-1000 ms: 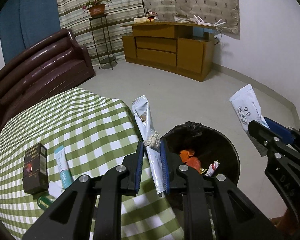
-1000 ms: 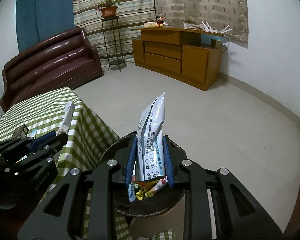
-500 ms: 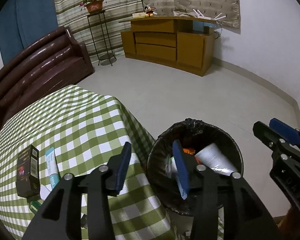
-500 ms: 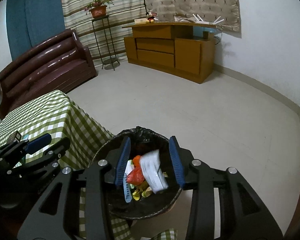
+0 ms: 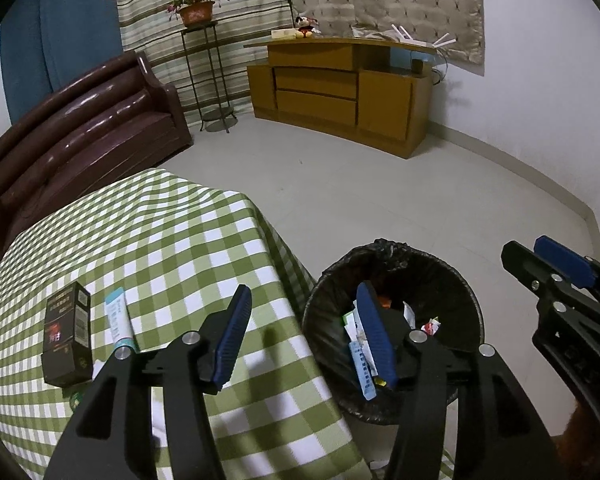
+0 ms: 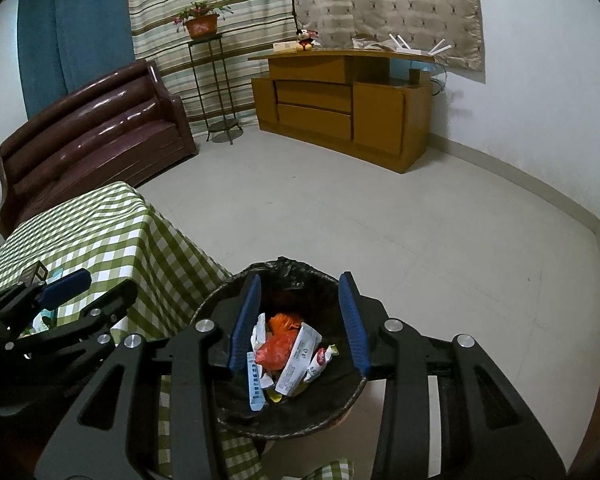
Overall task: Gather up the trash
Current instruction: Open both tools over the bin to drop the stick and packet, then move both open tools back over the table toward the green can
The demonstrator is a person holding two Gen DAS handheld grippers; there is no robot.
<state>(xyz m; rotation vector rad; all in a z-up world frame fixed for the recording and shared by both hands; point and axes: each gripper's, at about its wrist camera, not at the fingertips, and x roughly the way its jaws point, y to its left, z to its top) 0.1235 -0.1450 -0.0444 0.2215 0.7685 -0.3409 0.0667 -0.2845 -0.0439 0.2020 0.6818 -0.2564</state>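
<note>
Wrappers (image 6: 296, 354) in bin (image 6: 236, 420) below right gripper (image 6: 298, 322), both jaws parted, empty, left just widened

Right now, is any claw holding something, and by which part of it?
Nothing is held. The left claw and the right claw both stand open and empty; their jaws have just been opening. The wrappers lie in the bin.

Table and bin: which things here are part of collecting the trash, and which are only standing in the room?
For the job:
- black bin with wrappers inside
- dark box and small tube on the checked table

Only standing about:
- brown sofa
- wooden cabinet
- potted plant on its stand
</note>
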